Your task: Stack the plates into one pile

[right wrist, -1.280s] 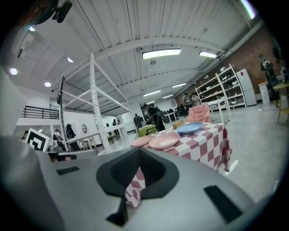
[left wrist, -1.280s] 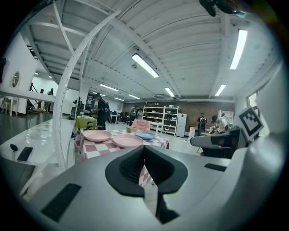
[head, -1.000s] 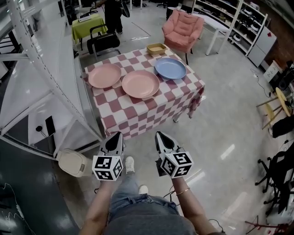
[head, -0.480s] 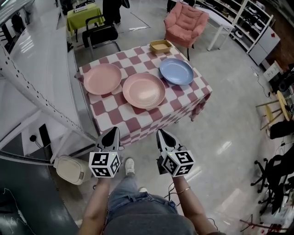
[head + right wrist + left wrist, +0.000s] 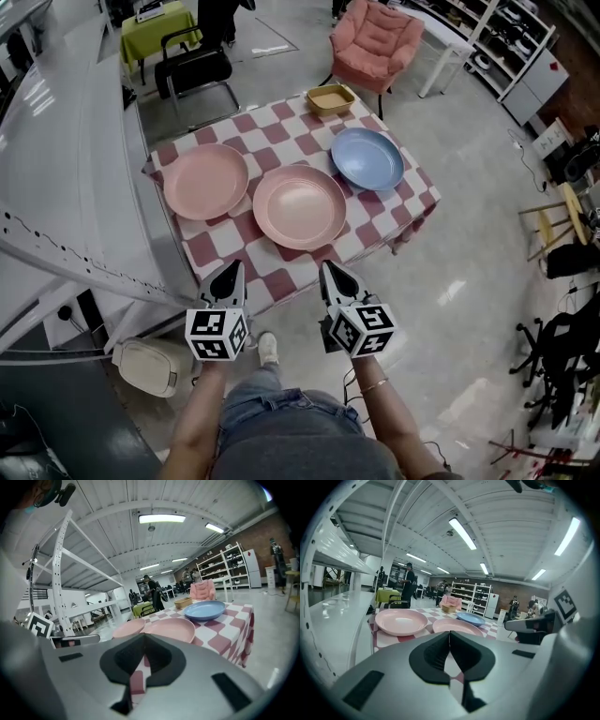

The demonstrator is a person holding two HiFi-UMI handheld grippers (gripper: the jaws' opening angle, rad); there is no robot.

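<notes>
On the counter (image 5: 361, 211) lie two pink plates (image 5: 205, 181) (image 5: 300, 206) and one blue plate (image 5: 367, 158), unstacked, with the left tongs (image 5: 231, 272) and right tongs (image 5: 331, 274) pinched together, empty.

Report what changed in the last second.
The person walked closer to the table; its near edge now lies just ahead of the left tool and right tool. Nothing was grasped or released. Both tools stayed shut and empty; the left pink plate, middle pink plate and blue plate stayed unstacked.

left tool (image 5: 231, 269), right tool (image 5: 328, 269), nearer table (image 5: 211, 246)
</notes>
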